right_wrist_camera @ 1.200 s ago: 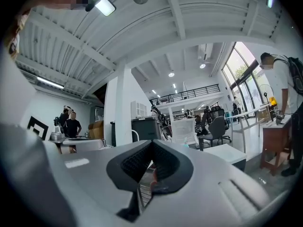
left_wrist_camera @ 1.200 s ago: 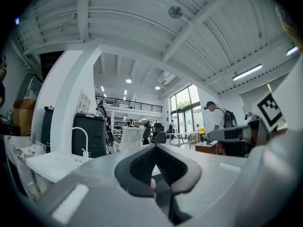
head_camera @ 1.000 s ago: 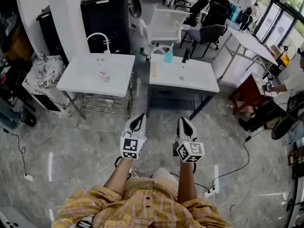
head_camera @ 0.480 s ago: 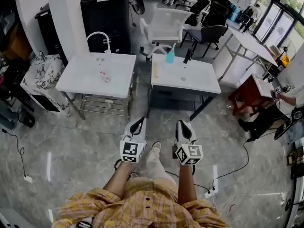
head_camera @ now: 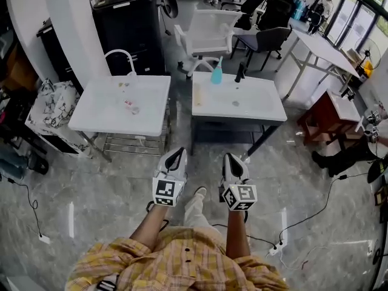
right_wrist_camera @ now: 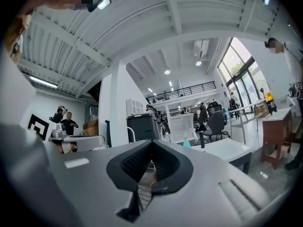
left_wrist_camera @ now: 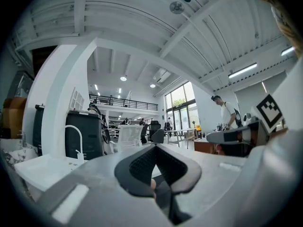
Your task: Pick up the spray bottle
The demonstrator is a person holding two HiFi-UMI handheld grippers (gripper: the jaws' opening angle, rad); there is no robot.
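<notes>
– That floor point(head_camera: 109, 180), is it polished stone?
– Grey, veined and glossy, bright streaks of light lying on it. The right surface point(head_camera: 260, 108) and left surface point(head_camera: 103, 111) look smooth, white and satin.
– And the spray bottle point(head_camera: 216, 73)?
– Translucent blue-green plastic.
– The left gripper point(head_camera: 177, 153) and right gripper point(head_camera: 231, 157)?
– Matt pale-grey plastic shells, with black ribbed fingers point(right_wrist_camera: 135, 162). The shirt point(head_camera: 182, 265) is soft yellow checked cloth, and the rack point(head_camera: 130, 143) is bare metal wire.

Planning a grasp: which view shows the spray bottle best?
Head view: the bottle stands clear at the table's far edge. The right gripper view shows it small and distant. The left gripper view doesn't show it.
</notes>
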